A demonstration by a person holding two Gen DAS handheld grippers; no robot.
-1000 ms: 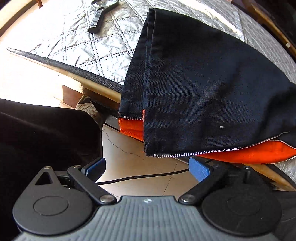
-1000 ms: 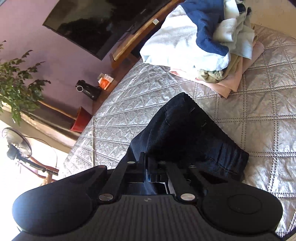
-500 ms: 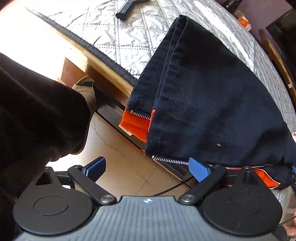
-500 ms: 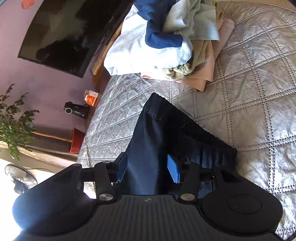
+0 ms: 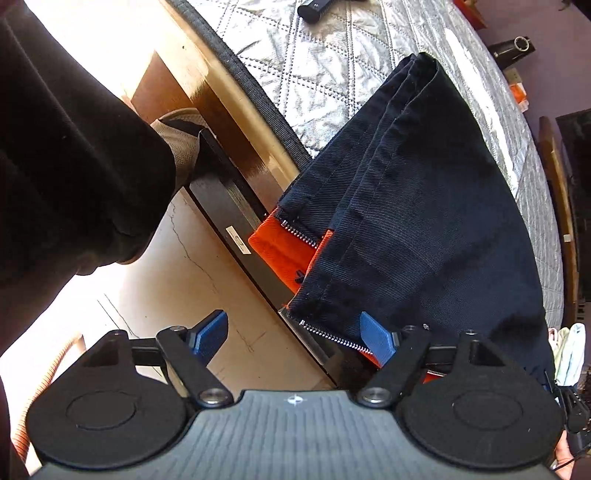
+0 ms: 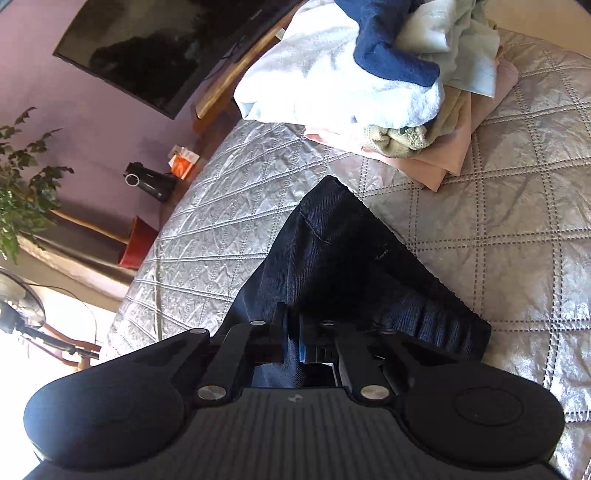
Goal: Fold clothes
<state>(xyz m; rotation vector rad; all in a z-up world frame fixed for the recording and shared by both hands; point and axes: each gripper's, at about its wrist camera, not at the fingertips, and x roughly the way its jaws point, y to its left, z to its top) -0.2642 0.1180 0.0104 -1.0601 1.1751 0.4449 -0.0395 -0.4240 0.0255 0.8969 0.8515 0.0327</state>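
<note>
Where the dark trousers (image 5: 424, 221) lay folded lengthwise on the quilted bedspread (image 5: 314, 74), their zipped cuffs with orange lining (image 5: 280, 247) hung over the edge of the bed, above the tiled floor (image 5: 207, 295). At the other end, the waist part (image 6: 369, 266) rested flat on the quilt. The right gripper (image 6: 291, 343) was clamped on a fold of that dark cloth, its two fingers drawn nearly together with the fabric pinched between them. The left gripper (image 5: 295, 336) was spread wide, its blue fingers (image 5: 376, 334) well apart; the right-hand one sat just at the zipper (image 5: 332, 338) of the nearest cuff, though actual contact could not be made out, and nothing lay between the two.

Beyond the waist, a pile of clothes (image 6: 369, 81) in white, navy, pale green and pink sat on the bedspread. A television (image 6: 155, 48) hung on the purple wall, with a leafy plant (image 6: 22, 184) and a fan (image 6: 18, 306) to the left. A dark sleeve (image 5: 66, 155) filled the left wrist view's upper left, and a black object (image 5: 314, 9), cut off by the frame, lay at the far end of the quilt.
</note>
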